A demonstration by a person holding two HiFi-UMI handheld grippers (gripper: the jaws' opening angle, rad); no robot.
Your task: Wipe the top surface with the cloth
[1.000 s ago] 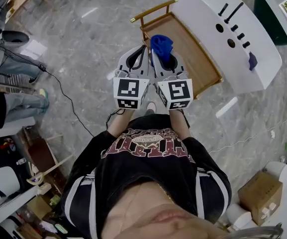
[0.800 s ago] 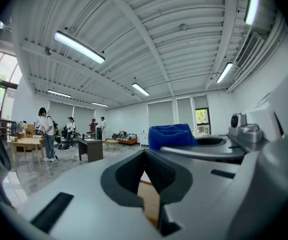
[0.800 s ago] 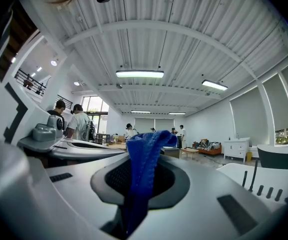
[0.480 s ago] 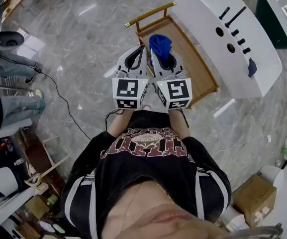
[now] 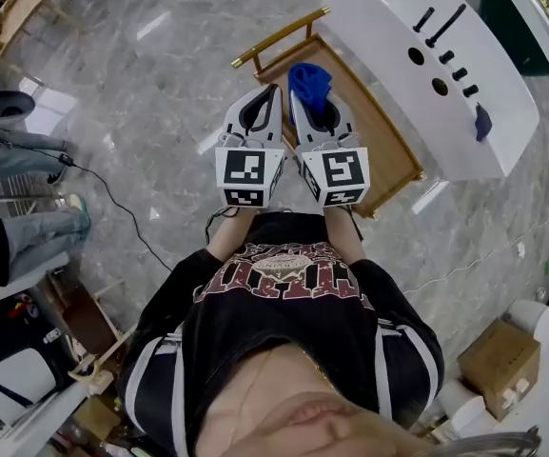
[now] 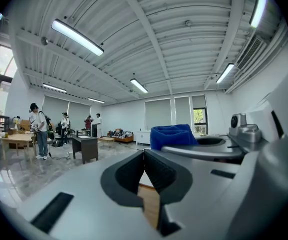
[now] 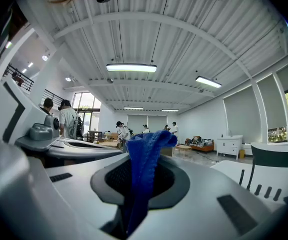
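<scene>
jaws closed on both grippers, blue cloth in the right pair

jaws of the right gripper (image 5: 303, 102) are pressed together on a blue cloth (image 7: 144, 154). in the right gripper view the cloth rises from between the dark ribbed pads as a narrow folded band, and its free end flops over beyond the jaw tips. jaws of the left gripper (image 6: 144, 158) meet at their tips with nothing between them. a thin wedge of wood-coloured surface shows through the gap lower down.

in the head view the person holds the two grippers side by side, close together, in front of the chest, marker cubes toward the body and jaws pointing away. the bunched end of the cloth sits at the right gripper's tip, over a wooden bench (image 5: 381, 133) with a brass-coloured rail along its far edge. whether the cloth touches the wood cannot be told.

to the right of the wooden bench stands a white bench (image 5: 379, 27). it carries several black pieces (image 5: 445, 24) and, near its edge, a small dark blue item (image 5: 483, 122). grey marbled floor (image 5: 160, 84) surrounds both benches.
</scene>
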